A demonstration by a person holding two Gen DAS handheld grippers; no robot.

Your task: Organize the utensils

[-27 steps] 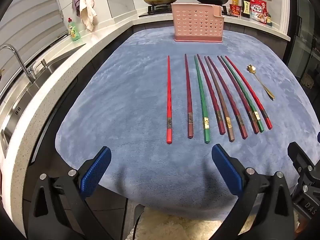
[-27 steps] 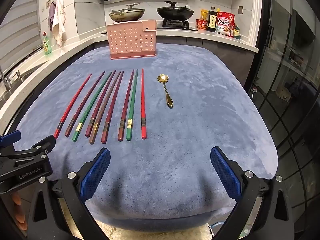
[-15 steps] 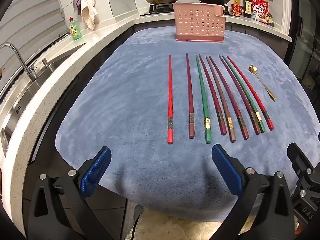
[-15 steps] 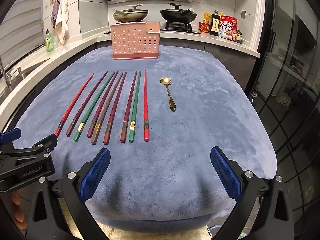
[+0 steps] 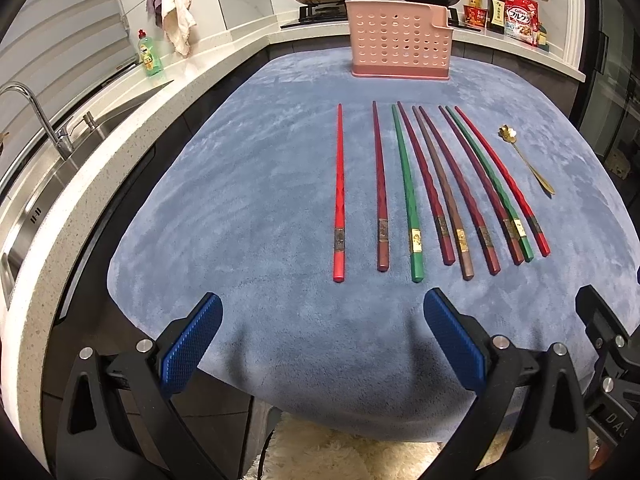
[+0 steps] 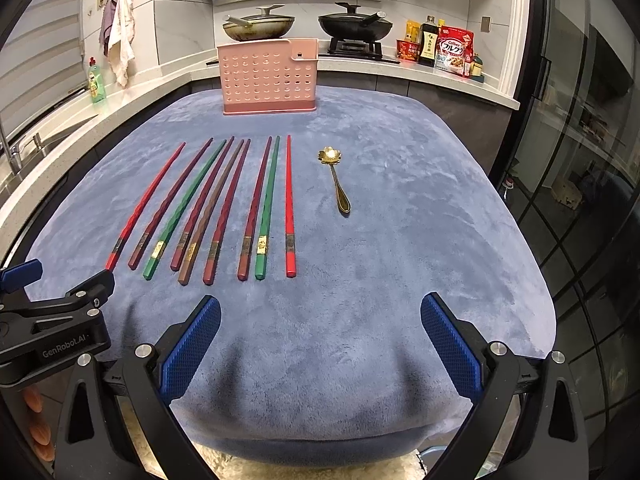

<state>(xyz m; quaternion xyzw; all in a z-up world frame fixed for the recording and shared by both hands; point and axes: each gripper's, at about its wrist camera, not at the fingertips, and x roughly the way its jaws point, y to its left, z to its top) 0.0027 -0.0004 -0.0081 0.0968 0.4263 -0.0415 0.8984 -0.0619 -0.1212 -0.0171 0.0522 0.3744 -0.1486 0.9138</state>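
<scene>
Several chopsticks, red, maroon, green and brown, lie side by side on the blue cloth; they show in the left wrist view (image 5: 408, 196) and the right wrist view (image 6: 224, 204). A gold spoon (image 6: 336, 182) lies right of them and also shows in the left wrist view (image 5: 528, 160). A pink perforated holder (image 5: 400, 40) stands upright at the far side and shows in the right wrist view (image 6: 268, 76). My left gripper (image 5: 320, 344) is open and empty, near the front edge before the left chopsticks. My right gripper (image 6: 320, 344) is open and empty, before the right chopsticks.
A blue cloth (image 5: 260, 184) covers the table. A counter with a sink (image 5: 60, 152) and green soap bottle (image 5: 149, 54) runs along the left. Two pans (image 6: 304, 26) and food packets (image 6: 454, 50) sit on the back counter. A glass door (image 6: 580, 140) is on the right.
Both grippers have moved slightly forward and the views have tilted a little. The chopsticks, spoon and holder have not moved. Both grippers stay open.
</scene>
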